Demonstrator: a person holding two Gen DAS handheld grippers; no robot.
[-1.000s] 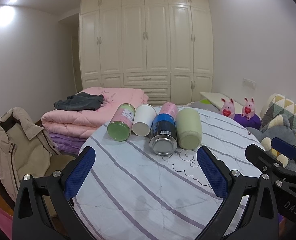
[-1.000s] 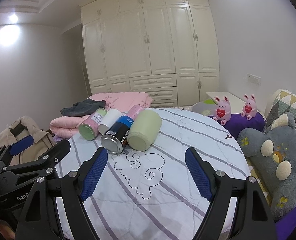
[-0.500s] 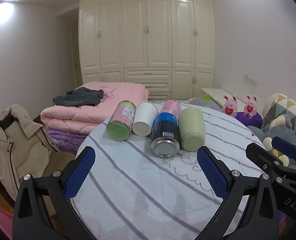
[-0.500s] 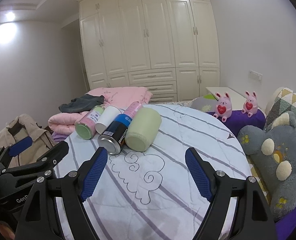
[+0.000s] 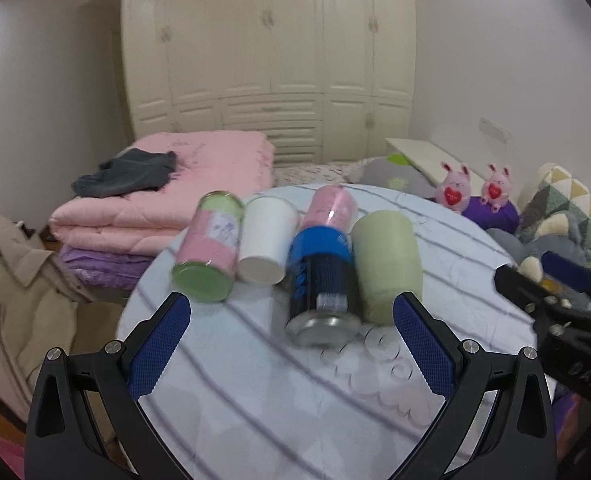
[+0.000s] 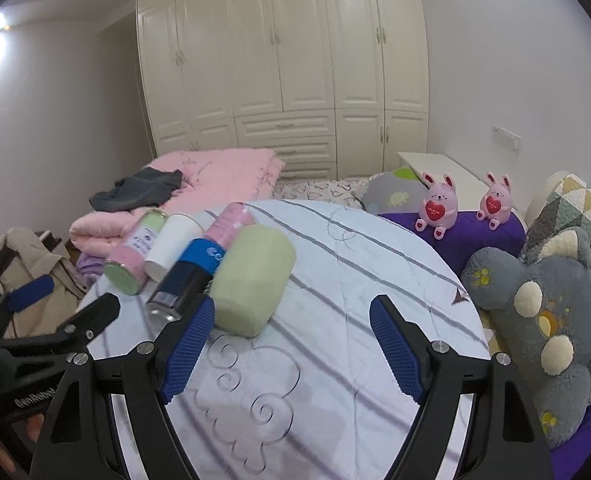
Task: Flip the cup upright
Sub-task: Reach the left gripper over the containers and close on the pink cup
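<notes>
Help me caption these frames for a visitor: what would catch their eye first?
Probably the row of five containers lying on their sides on the round striped table: the pale green cup nearest, then a blue can, pink can, white cup and pink jar. Next, two pink bunny toys on the right.

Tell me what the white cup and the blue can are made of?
The white cup looks like paper or thin plastic: plain, matte, no shine, though blur leaves it open. The blue can seems metal: its end is silvery and reflective, with a printed blue and dark label around it. Both lie on their sides.
</notes>
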